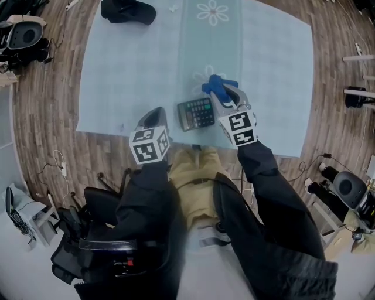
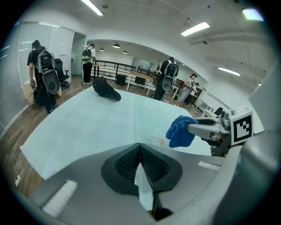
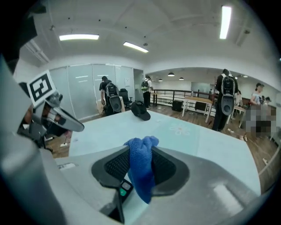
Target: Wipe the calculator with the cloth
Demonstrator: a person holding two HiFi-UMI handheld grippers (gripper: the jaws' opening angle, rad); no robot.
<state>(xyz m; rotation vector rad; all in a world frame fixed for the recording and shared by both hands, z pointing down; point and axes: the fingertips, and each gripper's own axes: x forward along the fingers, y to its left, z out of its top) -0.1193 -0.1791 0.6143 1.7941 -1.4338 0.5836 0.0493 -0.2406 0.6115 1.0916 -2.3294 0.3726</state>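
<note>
A dark calculator (image 1: 196,113) lies flat near the front edge of the table, which is covered with a pale blue tablecloth (image 1: 135,64). Just right of it, my right gripper (image 1: 225,92) is shut on a bunched blue cloth (image 1: 218,85). In the right gripper view the cloth (image 3: 140,169) hangs between the pads, with a corner of the calculator (image 3: 124,189) showing below. My left gripper (image 1: 157,112) hovers left of the calculator, shut with nothing in it (image 2: 140,151). The left gripper view also catches the blue cloth (image 2: 180,131).
A black cap (image 1: 128,10) lies at the table's far left. The tablecloth has a flower-print strip (image 1: 212,13) down its middle. Office chairs and gear (image 1: 23,38) stand on the wooden floor around the table. Several people with backpacks (image 2: 44,74) stand beyond it.
</note>
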